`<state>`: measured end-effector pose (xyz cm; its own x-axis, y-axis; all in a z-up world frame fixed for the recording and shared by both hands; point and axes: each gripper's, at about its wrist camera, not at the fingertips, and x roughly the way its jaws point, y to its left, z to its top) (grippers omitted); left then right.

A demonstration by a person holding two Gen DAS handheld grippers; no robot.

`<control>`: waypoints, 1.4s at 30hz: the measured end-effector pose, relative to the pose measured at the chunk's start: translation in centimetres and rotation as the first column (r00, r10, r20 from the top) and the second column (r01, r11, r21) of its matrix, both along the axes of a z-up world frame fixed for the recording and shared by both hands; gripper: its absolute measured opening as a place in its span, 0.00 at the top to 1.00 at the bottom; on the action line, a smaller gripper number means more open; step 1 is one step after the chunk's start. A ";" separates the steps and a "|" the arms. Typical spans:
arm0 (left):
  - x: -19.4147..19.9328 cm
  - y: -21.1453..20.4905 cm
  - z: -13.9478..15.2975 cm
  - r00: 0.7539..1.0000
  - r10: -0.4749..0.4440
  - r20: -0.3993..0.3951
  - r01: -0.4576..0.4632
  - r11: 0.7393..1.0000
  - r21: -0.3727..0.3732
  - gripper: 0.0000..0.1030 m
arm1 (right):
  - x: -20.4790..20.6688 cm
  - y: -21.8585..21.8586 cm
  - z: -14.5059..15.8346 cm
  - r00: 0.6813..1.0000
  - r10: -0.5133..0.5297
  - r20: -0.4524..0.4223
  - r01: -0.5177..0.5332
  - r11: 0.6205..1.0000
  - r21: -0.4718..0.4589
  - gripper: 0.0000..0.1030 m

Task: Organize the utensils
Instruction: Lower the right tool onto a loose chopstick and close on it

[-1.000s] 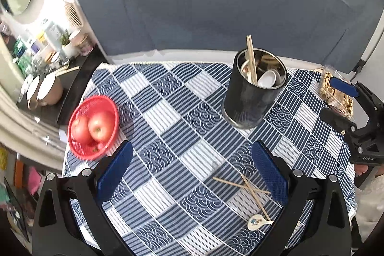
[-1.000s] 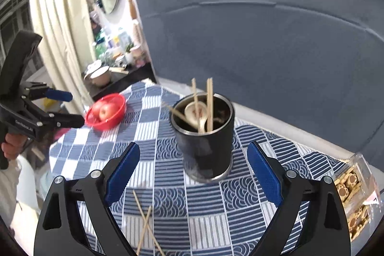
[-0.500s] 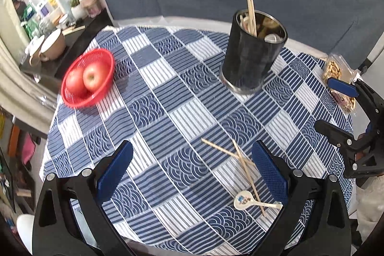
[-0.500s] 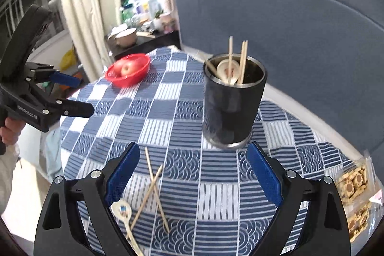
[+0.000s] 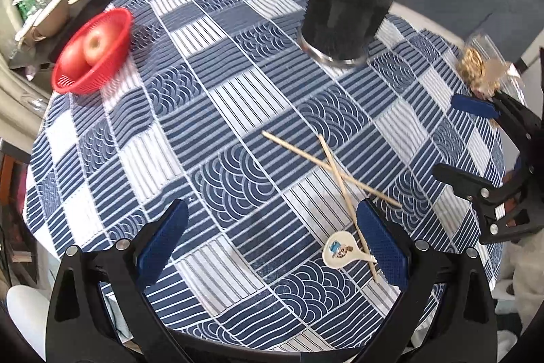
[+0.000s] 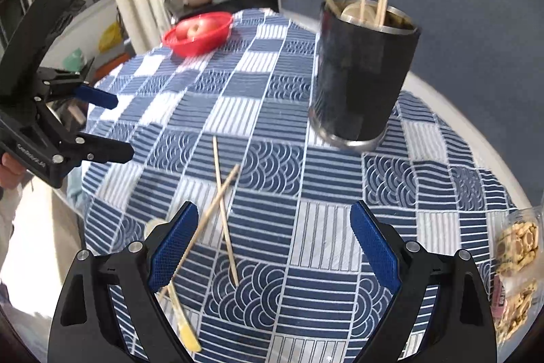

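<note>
Grippers L [image 5: 272,233] & R [image 6: 273,235] both wide open, empty, above crossed chopsticks [image 5: 331,170].

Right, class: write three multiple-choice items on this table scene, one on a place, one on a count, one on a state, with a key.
1. Where do the apples lie?
A. In the red basket
B. In the black utensil holder
C. On the bare cloth

2. How many loose chopsticks lie crossed on the tablecloth?
A. One
B. Two
C. Four

3. What state is the right claw in?
A. Shut on a spoon
B. Shut on a chopstick
C. Open, holding nothing

Key: 1 A, both apples sit inside the basket; 2 B, two sticks form an X beside the spoon; 3 C, its blue pads stand wide apart.
</note>
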<state>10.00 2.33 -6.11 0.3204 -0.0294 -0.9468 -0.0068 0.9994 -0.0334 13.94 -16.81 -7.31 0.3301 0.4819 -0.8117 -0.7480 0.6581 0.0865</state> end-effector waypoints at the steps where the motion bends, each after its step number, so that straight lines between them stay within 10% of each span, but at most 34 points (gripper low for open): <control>1: 0.0 -0.2 -0.7 1.000 -0.010 -0.014 0.010 1.000 0.013 0.06 | 0.0 0.2 -0.4 1.000 0.010 -0.006 -0.010 1.000 -0.010 0.16; 25: 3.5 -3.6 -7.5 0.977 -0.155 -0.145 0.143 0.986 -0.091 0.06 | -0.5 2.9 -7.6 0.962 0.251 -0.109 -0.268 0.945 -0.188 0.19; 31: 4.0 -4.0 -9.0 0.975 -0.112 -0.192 0.102 0.993 -0.059 0.06 | 0.1 3.0 -7.6 0.961 0.260 -0.096 -0.275 0.941 -0.197 0.46; 35: 4.3 -4.8 -9.8 0.973 -0.105 -0.208 0.098 0.994 -0.045 0.06 | 0.6 2.7 -7.3 0.966 0.240 -0.098 -0.256 0.944 -0.210 0.91; 42: 5.2 -6.1 -10.1 0.972 -0.075 -0.221 0.069 0.997 -0.035 0.06 | 0.5 1.7 -7.1 0.977 0.181 -0.114 -0.202 0.957 -0.207 0.94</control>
